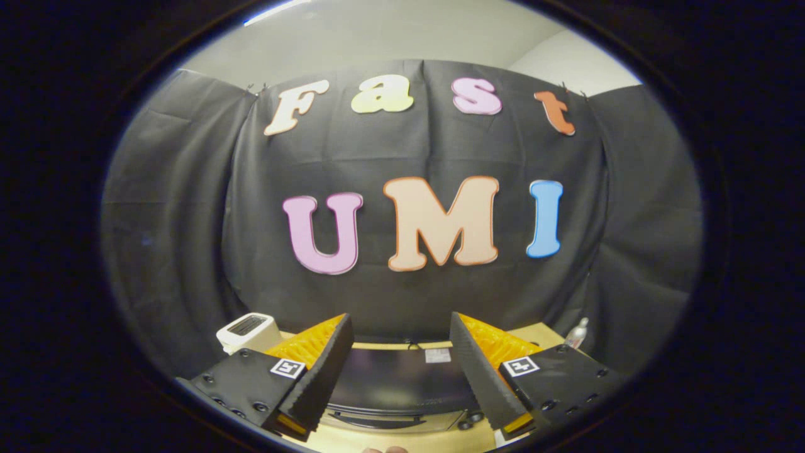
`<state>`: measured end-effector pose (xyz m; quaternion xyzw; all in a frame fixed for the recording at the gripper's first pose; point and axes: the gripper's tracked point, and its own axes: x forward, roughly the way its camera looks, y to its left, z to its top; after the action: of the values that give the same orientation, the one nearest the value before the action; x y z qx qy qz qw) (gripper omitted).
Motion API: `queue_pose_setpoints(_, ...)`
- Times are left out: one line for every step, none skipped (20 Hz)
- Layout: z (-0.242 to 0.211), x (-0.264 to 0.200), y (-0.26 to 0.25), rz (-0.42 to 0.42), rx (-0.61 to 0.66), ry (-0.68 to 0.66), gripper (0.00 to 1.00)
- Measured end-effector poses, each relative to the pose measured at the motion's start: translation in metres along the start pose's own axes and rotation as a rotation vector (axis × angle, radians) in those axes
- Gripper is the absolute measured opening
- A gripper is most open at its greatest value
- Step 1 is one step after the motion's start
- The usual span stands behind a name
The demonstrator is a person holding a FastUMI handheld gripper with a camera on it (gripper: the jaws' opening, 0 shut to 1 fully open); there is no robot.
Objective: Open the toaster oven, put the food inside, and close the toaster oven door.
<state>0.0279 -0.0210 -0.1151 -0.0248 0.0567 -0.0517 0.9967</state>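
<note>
The gripper (400, 343) hangs above the table (534, 333) with its fingers spread wide and nothing between them. Framed in the gap just below and ahead sits the toaster oven (402, 384), its dark top facing up, its handle (377, 420) a curved bar along the near front edge and its knobs (470, 420) close by the right finger; whether the door is closed cannot be told from above. A pale toaster (247, 330) stands beyond the left finger, a small bottle (577, 332) beyond the right, both against the booth's cloth wall. The food cannot be made out. The likely risk: coming down from this steep angle, the fingers could strike the oven top or catch the knobs rather than the handle.
</note>
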Motion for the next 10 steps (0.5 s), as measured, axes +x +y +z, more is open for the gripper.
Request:
queue_pose_setpoints(-0.019,0.007,0.003,-0.003,0.003,0.026,0.98)
queue_pose_setpoints(-0.035,0.011,0.006,-0.008,-0.003,0.052,0.98)
queue_pose_setpoints(-0.05,0.016,0.007,-0.014,-0.014,0.075,0.98)
queue_pose_setpoints(-0.068,0.019,0.007,-0.025,-0.031,0.1,0.98)
queue_pose_setpoints(-0.086,0.022,0.007,-0.037,-0.044,0.124,0.98)
queue_pose_setpoints(-0.104,0.025,0.008,-0.042,-0.049,0.153,0.98)
queue_pose_setpoints(-0.121,0.027,0.01,-0.038,-0.044,0.177,0.98)
queue_pose_setpoints(-0.134,0.028,0.015,-0.033,-0.032,0.199,0.98)
queue_pose_setpoints(-0.144,0.028,0.015,-0.038,-0.019,0.209,0.98)
queue_pose_setpoints(-0.151,0.028,0.015,-0.044,-0.006,0.219,0.98)
